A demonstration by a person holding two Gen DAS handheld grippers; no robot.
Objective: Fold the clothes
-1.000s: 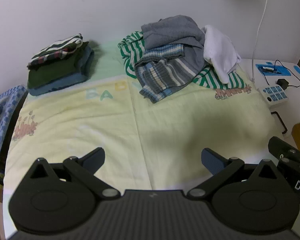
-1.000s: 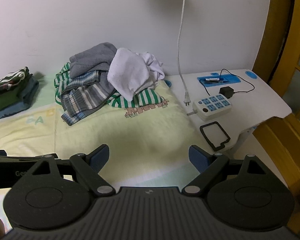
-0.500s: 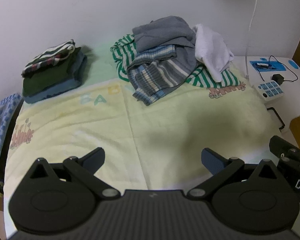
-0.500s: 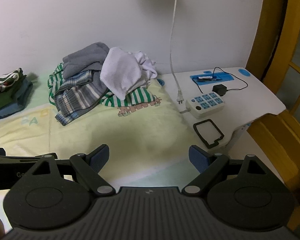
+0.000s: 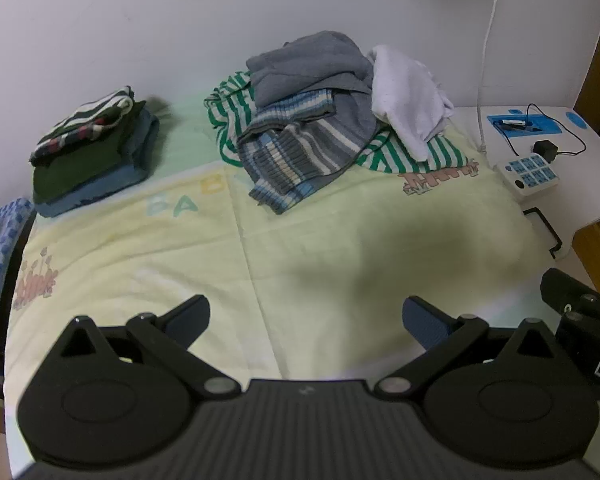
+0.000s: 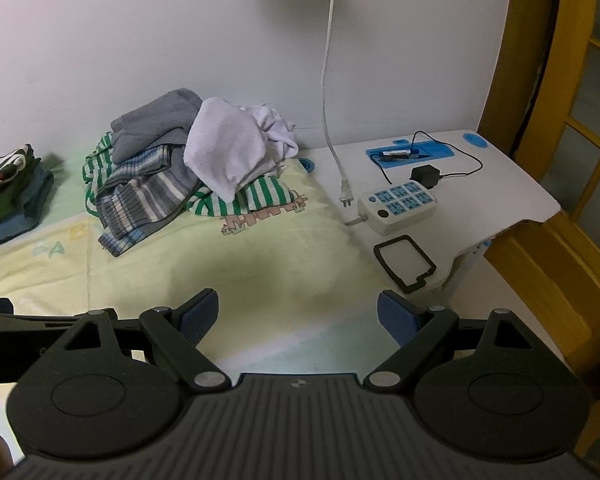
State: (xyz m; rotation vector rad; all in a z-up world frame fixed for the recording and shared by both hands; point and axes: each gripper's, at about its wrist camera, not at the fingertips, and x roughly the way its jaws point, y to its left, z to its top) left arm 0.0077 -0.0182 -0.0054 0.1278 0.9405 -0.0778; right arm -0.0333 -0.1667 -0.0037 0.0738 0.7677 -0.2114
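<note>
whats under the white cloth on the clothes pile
The white cloth drapes over a green striped garment, whose hem shows below it, and leans against a grey top. How far they run beneath is covered, as is anything else under it.

You have open room across the near half of the yellow blanket point(image 5: 300, 240), bare from edge to edge. At the far side, against the wall, the heap of unfolded clothes point(image 5: 324, 120) blocks the middle, and the folded stack point(image 5: 88, 152) blocks the far left; a bare strip runs between them. To your right, on the white table point(image 6: 500, 208), the power strip point(image 6: 396, 208), the hanging white cable point(image 6: 328, 80) and a black frame point(image 6: 404, 260) stand in the way.
</note>
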